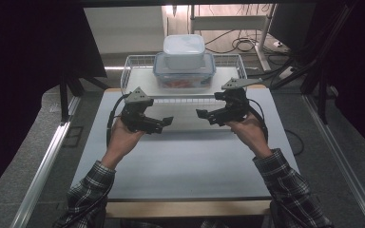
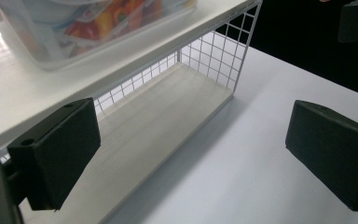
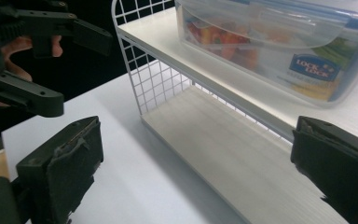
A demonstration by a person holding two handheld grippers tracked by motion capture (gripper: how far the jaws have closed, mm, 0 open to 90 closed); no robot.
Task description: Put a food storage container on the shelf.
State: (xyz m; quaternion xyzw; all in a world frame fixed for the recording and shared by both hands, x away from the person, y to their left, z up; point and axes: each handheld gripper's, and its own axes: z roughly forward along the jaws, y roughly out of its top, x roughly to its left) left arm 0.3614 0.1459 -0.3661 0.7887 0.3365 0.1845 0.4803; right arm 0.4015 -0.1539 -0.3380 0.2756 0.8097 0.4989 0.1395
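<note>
A white wire shelf rack (image 1: 138, 80) stands at the back of the white table (image 1: 185, 161). On its top shelf sits a large clear lock-lid container (image 1: 184, 76) holding colourful food, with a smaller whitish container (image 1: 184, 50) stacked on it. My left gripper (image 1: 164, 124) and right gripper (image 1: 205, 116) hover in front of the rack, tips turned toward each other, both open and holding nothing. In the left gripper view my left gripper (image 2: 191, 154) faces the rack's lower board (image 2: 168, 116). In the right gripper view my right gripper (image 3: 196, 168) faces the same board (image 3: 223, 140) under the large container (image 3: 279, 46).
Cables (image 1: 240, 42) lie on the floor behind the rack. Dark curtains hang at both sides, and a metal rail (image 1: 43, 171) runs along the left. The table's wooden front edge (image 1: 185, 208) is near the person's plaid sleeves.
</note>
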